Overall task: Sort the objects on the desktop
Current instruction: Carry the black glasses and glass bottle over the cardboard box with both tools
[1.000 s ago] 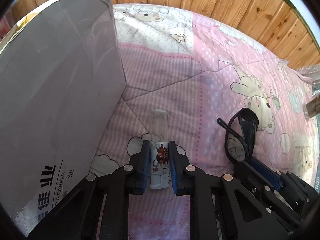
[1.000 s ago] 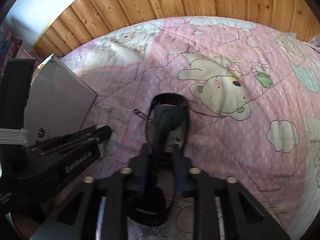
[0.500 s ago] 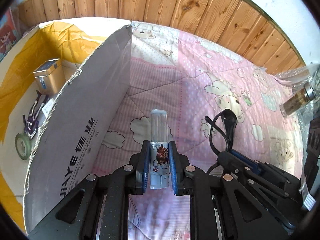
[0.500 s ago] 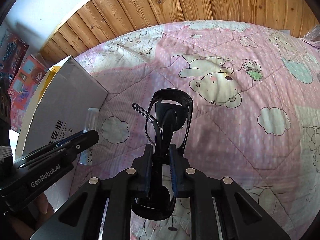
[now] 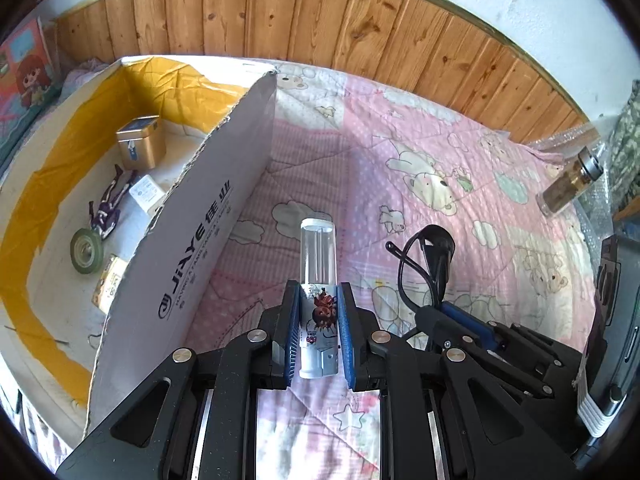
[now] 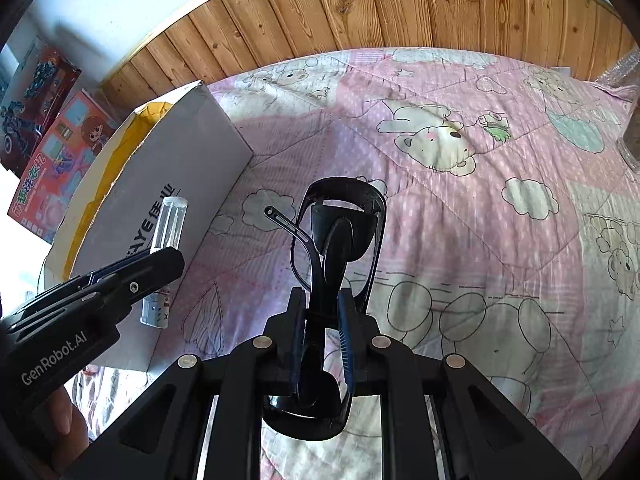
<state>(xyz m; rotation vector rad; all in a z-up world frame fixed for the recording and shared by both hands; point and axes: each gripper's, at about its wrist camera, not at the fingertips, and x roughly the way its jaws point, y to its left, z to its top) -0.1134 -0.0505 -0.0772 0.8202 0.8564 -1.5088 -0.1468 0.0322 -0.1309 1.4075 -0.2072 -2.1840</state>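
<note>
My left gripper (image 5: 319,300) is shut on a clear tube with a picture label (image 5: 318,276) and holds it above the pink quilt, right of the open cardboard box (image 5: 208,216). The tube also shows in the right wrist view (image 6: 170,220). My right gripper (image 6: 322,308) is shut on black sunglasses (image 6: 340,236), lifted off the quilt. The sunglasses show in the left wrist view (image 5: 430,256) to the right of the tube.
The box holds a gold tin (image 5: 140,142), a tape roll (image 5: 86,248), a white card (image 5: 146,192) and small items. A glass jar (image 5: 568,184) lies at the quilt's far right. A wooden wall (image 6: 400,8) stands behind. Toy boxes (image 6: 52,152) sit at the left.
Both grippers have risen with their objects. The box's inside has come into the left wrist view, and the quilt lies farther below.
</note>
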